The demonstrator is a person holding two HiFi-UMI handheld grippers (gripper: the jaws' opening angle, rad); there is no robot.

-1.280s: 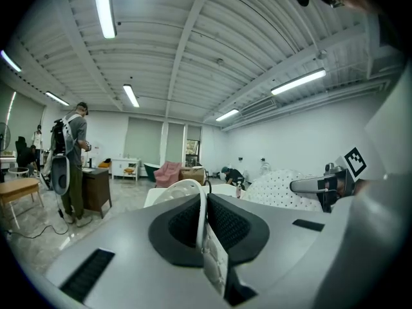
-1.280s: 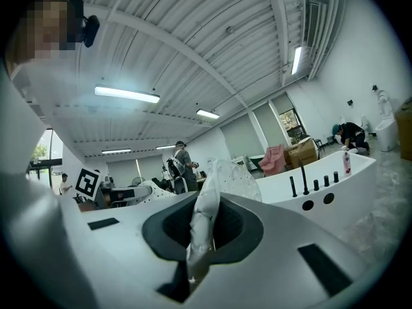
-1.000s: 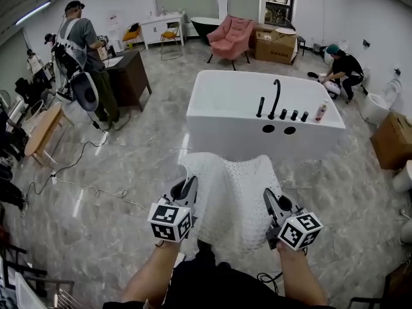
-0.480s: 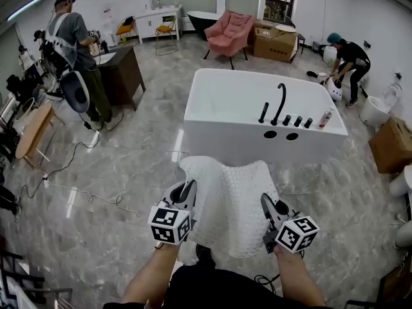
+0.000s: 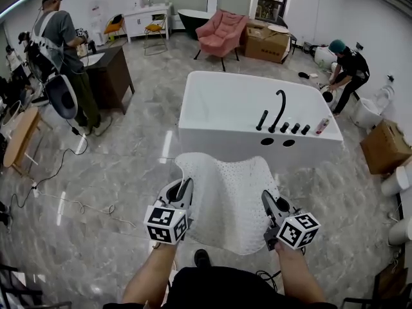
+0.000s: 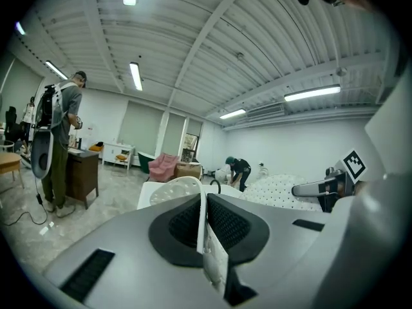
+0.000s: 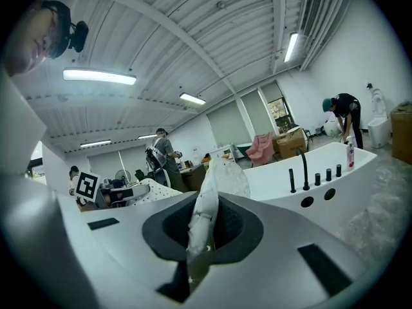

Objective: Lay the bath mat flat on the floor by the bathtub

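**A:** So where's the bath mat [image 5: 228,201] at, down yet?

**B:** Nope, not flat yet. It's white with little holes all over, held up and spread between the two grippers, right in front of the near wall of the white bathtub [image 5: 219,105]. Its far edge sags toward the tub; can't tell if that edge touches the grey marble floor [image 5: 116,172].

**A:** And the jaws?

**B:** The left gripper [image 5: 186,185] is clamped tight on the mat's left edge, with a thin strip of mat squeezed between the black pads. The right gripper [image 5: 266,199] is closed on the right edge the same way, with bunched mat sticking up out of the jaws.

**A:** Anything else around?

**B:** Black faucet [image 5: 278,107] on the tub rim, pink armchair [image 5: 219,34] behind it.
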